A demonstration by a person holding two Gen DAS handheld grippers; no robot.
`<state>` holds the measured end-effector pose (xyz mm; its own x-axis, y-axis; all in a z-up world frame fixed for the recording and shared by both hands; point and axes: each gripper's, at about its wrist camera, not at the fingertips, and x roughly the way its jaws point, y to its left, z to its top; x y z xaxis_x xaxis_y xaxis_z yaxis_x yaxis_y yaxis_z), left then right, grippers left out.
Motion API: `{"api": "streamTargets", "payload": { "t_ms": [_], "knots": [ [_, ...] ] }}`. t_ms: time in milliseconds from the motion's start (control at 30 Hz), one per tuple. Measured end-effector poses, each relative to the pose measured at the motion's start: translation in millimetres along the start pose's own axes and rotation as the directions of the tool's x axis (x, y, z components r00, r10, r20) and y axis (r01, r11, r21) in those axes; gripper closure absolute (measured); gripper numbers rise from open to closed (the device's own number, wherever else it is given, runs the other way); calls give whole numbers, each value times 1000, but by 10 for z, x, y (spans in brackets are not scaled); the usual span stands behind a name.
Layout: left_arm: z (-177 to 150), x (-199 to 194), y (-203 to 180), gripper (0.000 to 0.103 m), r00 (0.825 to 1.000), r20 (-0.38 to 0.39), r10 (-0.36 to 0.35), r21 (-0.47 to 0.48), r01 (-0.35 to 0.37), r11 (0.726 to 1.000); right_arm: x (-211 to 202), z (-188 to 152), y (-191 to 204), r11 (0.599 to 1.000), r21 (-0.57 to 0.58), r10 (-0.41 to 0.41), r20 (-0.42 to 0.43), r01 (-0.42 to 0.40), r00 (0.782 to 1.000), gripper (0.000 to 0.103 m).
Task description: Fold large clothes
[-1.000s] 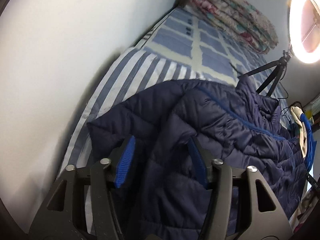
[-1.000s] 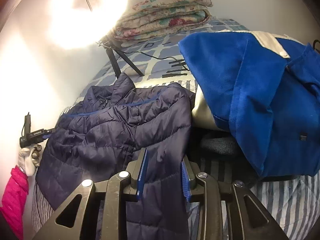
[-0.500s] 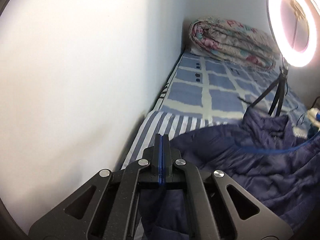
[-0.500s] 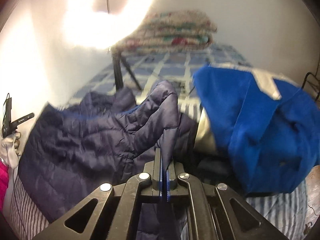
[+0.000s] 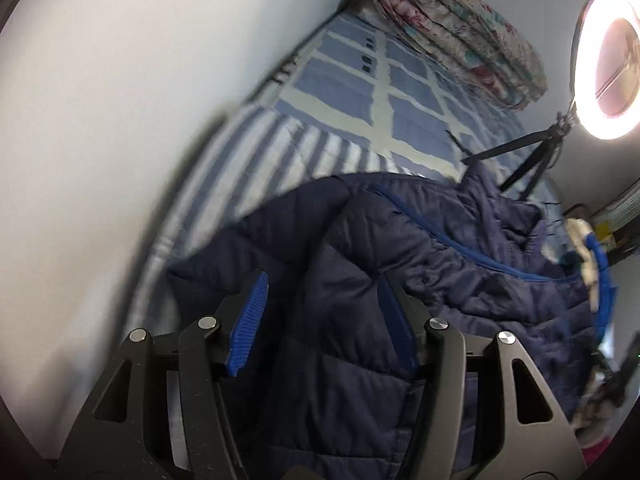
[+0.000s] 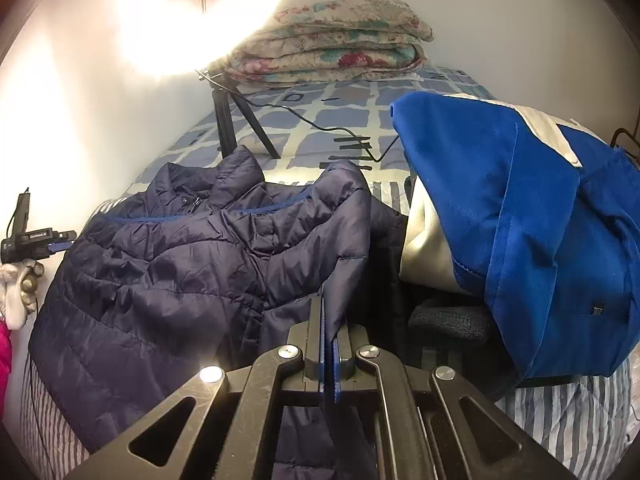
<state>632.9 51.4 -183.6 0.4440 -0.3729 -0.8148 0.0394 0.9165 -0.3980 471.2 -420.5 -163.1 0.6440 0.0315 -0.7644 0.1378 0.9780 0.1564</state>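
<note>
A navy quilted jacket (image 5: 460, 272) lies spread on the bed, its collar toward the far end. My left gripper (image 5: 322, 320) hangs low over the jacket's near side. Its jaws are opening, and a fold of the jacket lies loose between the blue pads (image 5: 248, 320). In the right wrist view the same jacket (image 6: 180, 272) fills the middle left. My right gripper (image 6: 330, 348) is shut on the jacket's right edge, and a flap rises from the pinch.
A white wall runs close along the bed's left side. A folded floral quilt (image 6: 332, 48) lies at the far end, with a ring light on a tripod (image 6: 228, 120) and its cable in front. A blue and white garment (image 6: 520, 220) is heaped right of the jacket.
The left gripper shut and lifted off toward the wall, then came back down over the jacket with its jaws apart. The right gripper closed on the jacket's edge and keeps hold.
</note>
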Motion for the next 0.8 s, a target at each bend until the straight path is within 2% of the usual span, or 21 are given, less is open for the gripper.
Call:
{"api": "streamTargets", "payload": {
  "t_ms": [33,100,133,167,200,233,300,333,367,433,500,567,667,800],
  "knots": [
    [-12,45,1,45,1000,-17,-23,-7,23,1000,-1,9,-7,1000,3,1,0,-1,1000,103],
    [-53,111,-55,46,999,-26,-24,8,25,1000,11,21,-26,1000,18,25,-4,-24,1000,101],
    [-79,126,-113,55,999,-23,-24,33,25,999,22,24,-32,998,25,49,-10,-49,999,97],
    [-104,136,-175,76,1000,-16,-12,60,13,998,42,27,-36,998,28,63,-17,-62,998,96],
    [-134,147,-251,88,1000,-4,25,93,-25,995,60,31,-39,997,29,66,-24,-65,998,84],
    [-157,148,-308,99,999,9,54,114,-54,992,81,42,-41,997,30,67,-26,-66,997,62],
    [-234,84,-444,101,993,63,103,162,-112,980,131,71,-49,996,54,75,-24,-73,997,48],
    [-262,40,-507,102,989,90,119,183,-134,974,162,91,-56,994,77,80,-23,-78,997,48],
    [-275,-5,-538,102,985,111,130,192,-149,970,185,103,-59,992,94,84,-24,-82,996,53],
    [-263,-158,-621,103,971,174,166,214,-202,956,210,134,5,993,88,84,-35,-80,996,101],
    [-203,-328,-626,103,962,216,164,209,-210,955,132,156,111,999,25,21,-18,-21,1000,103],
    [-111,-504,-602,103,957,251,149,194,-200,960,-38,192,193,999,-28,-20,39,21,999,103],
    [49,-596,-600,103,944,285,169,180,-226,957,-190,276,87,999,18,-50,99,49,994,103],
    [143,-433,-617,103,939,290,187,167,-242,956,-52,328,-67,993,70,-105,83,99,991,103]
  ]
}}
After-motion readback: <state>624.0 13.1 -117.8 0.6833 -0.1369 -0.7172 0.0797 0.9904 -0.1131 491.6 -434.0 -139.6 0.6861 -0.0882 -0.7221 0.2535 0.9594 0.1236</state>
